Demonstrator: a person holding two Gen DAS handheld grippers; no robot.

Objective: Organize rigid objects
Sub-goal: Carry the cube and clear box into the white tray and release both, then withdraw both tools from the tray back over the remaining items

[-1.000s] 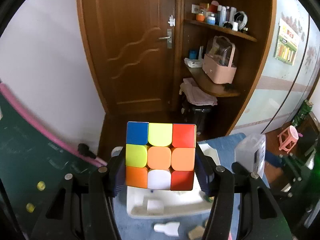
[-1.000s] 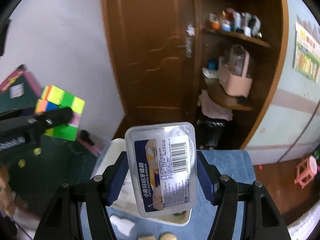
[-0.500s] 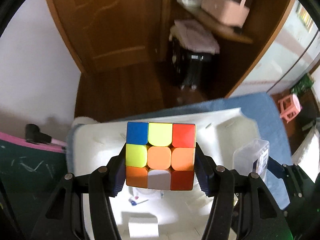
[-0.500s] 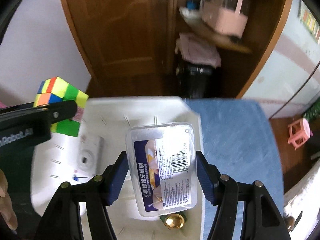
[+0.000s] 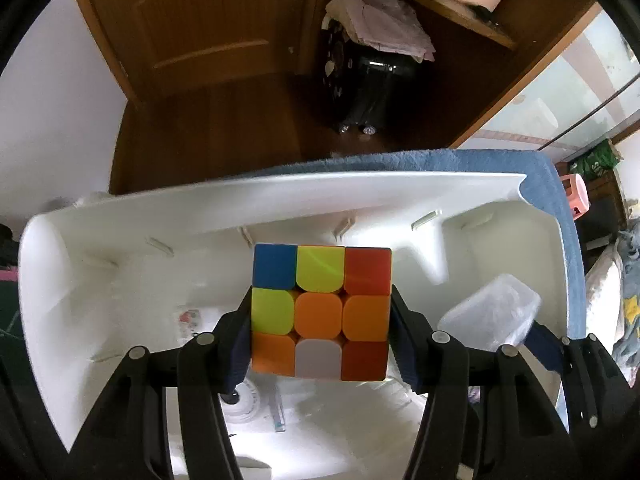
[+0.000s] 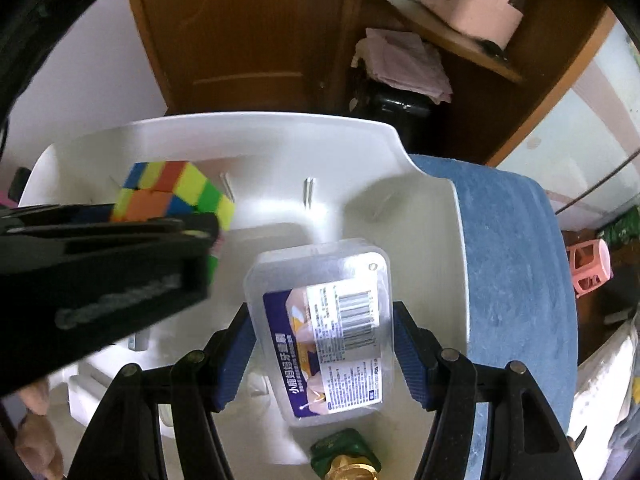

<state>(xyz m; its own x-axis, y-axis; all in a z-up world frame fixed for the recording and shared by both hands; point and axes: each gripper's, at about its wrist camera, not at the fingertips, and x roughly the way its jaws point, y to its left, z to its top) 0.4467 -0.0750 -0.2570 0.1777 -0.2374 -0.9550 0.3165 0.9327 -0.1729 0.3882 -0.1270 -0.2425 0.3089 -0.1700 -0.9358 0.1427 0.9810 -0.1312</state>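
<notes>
A: Rubik's cube (image 5: pixel 320 314) first: where is it?

B: Clamped between the left gripper's (image 5: pixel 320 320) pads, hanging over the white organizer tray's (image 5: pixel 280 200) left compartment, straight ahead and below.

A: And the right gripper (image 6: pixel 322 336)?

B: Closed on the clear plastic floss-pick box (image 6: pixel 320 332), long axis pointing forward, above the tray's right compartment. Blue cloth (image 6: pixel 516 264) lies beyond.

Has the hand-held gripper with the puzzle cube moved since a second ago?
Yes. The left hand-held gripper carried the puzzle cube forward and down, now over the white bin; the wooden door has slid upward.
</notes>
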